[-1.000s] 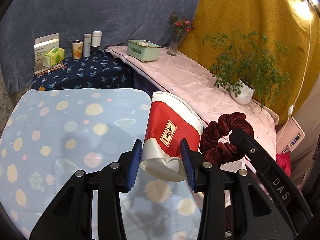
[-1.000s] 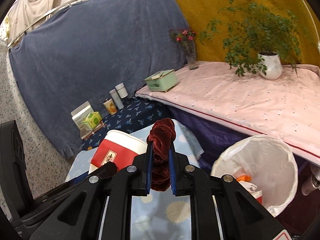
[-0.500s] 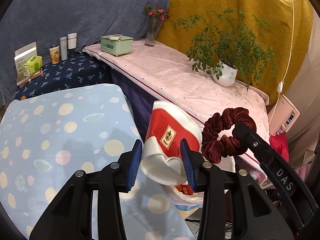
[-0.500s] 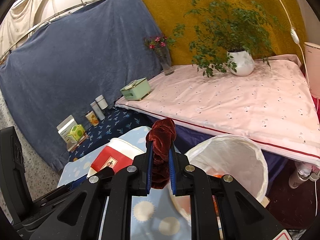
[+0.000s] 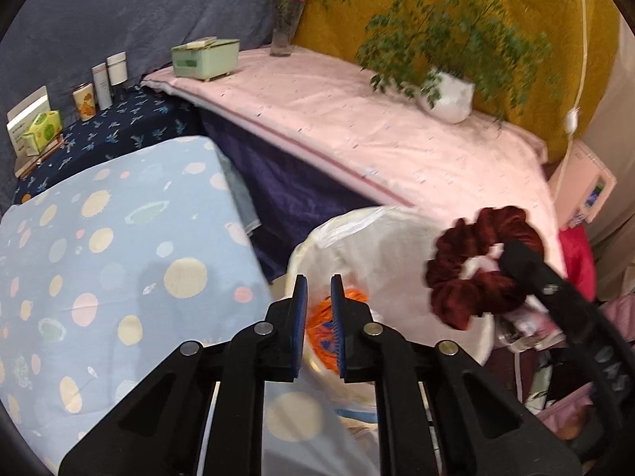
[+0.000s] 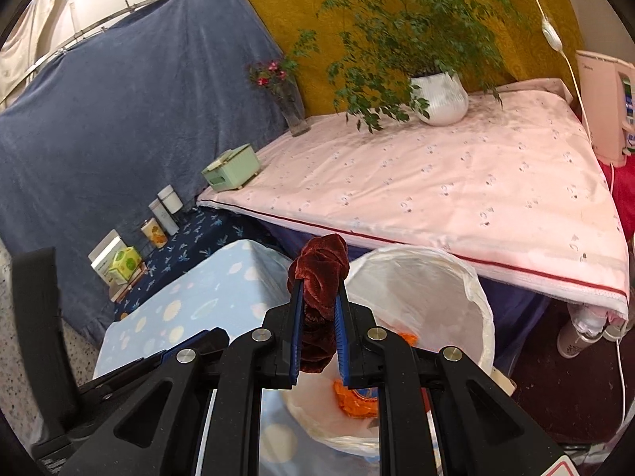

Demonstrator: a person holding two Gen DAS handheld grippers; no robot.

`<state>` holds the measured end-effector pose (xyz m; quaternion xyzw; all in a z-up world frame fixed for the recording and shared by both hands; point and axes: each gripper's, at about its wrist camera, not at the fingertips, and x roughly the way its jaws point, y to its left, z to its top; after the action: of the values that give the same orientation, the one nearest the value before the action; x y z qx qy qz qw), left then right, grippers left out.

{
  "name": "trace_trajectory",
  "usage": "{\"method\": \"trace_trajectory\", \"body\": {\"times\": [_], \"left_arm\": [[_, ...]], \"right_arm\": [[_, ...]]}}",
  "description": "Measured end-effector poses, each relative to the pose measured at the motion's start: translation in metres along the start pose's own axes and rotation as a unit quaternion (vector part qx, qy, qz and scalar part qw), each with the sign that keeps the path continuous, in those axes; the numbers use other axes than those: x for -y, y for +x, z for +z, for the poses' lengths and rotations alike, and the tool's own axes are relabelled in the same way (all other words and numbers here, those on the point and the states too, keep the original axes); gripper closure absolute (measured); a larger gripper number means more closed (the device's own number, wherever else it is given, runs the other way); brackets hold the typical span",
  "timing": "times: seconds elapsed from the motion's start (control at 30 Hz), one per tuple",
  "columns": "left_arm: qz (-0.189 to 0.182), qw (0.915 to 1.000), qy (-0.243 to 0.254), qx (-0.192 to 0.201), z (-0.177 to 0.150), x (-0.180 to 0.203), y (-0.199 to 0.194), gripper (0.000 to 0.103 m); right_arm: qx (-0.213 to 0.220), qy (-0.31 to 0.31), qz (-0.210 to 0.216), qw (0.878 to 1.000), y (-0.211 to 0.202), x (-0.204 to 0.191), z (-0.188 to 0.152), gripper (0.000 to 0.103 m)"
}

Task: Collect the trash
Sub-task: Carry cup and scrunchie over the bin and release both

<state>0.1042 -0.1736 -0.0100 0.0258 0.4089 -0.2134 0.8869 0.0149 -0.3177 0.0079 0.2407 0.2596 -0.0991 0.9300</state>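
Now we see that the red-and-white paper cup, which sat between the left gripper's (image 5: pixel 317 297) fingers half a second ago, is gone from them: nothing lies between the blue pads, and the jaws are closing on air, already near together. Below them is the trash bin (image 5: pixel 357 222), lined with a white bag, with orange litter (image 5: pixel 317 325) showing at its bottom between the pads. We judge the cup went into the bin, though we cannot find it in either view (the left gripper hides much of the bin's inside).

Both views have also swung from the spotted blue cloth (image 5: pixel 99 258) toward the bin, which now fills the middle ground beside the pink-covered bed (image 5: pixel 377 131).

The right gripper (image 6: pixel 317 309) is clamped on the dark red scrunchie (image 6: pixel 321 273), jaws narrow, the velvet bulging above the pads. From the left wrist view the scrunchie hangs over the bin's far side.

So one piece looks delivered, and the scrunchie seems next: the right jaws only need to part while over the bin's mouth.
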Motion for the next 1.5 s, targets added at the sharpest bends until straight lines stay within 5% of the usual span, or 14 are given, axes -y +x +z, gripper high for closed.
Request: {"method": "trace_trajectory", "body": {"times": [0.23, 0.27, 0.33, 0.37, 0.73, 1.17, 1.3, 1.5], "left_arm": [[-0.02, 0.9994, -0.021, -0.018, -0.046, -0.016, -0.012, 0.087], [-0.03, 0.9991, -0.023, -0.021, -0.05, -0.019, -0.016, 0.083], [-0.03, 0.9992, -0.013, -0.024, -0.057, -0.02, -0.024, 0.051], [-0.027, 0.9994, -0.003, -0.022, -0.062, -0.02, -0.029, 0.046], [-0.06, 0.9954, 0.039, -0.063, -0.133, -0.025, -0.057, 0.013], [-0.054, 0.9918, 0.061, -0.099, -0.179, -0.011, -0.038, 0.013], [-0.044, 0.9922, 0.068, -0.095, -0.18, -0.013, -0.033, 0.034], [-0.061, 0.9922, 0.048, -0.097, -0.168, -0.019, -0.035, 0.037]], "right_arm": [[-0.033, 0.002, -0.01, 0.999, 0.019, 0.017, -0.031, 0.089], [-0.037, 0.006, -0.008, 0.999, 0.021, 0.019, -0.034, 0.089], [-0.044, 0.01, -0.007, 0.999, 0.024, 0.021, -0.038, 0.089], [-0.048, 0.01, -0.007, 0.999, 0.024, 0.021, -0.039, 0.089], [-0.058, -0.013, -0.005, 0.998, -0.009, -0.006, -0.041, 0.089], [-0.071, -0.015, -0.017, 0.997, -0.05, -0.015, -0.06, 0.089], [-0.075, -0.012, -0.017, 0.997, -0.05, -0.014, -0.065, 0.089], [-0.079, -0.01, -0.013, 0.997, -0.043, -0.013, -0.066, 0.089]]}}
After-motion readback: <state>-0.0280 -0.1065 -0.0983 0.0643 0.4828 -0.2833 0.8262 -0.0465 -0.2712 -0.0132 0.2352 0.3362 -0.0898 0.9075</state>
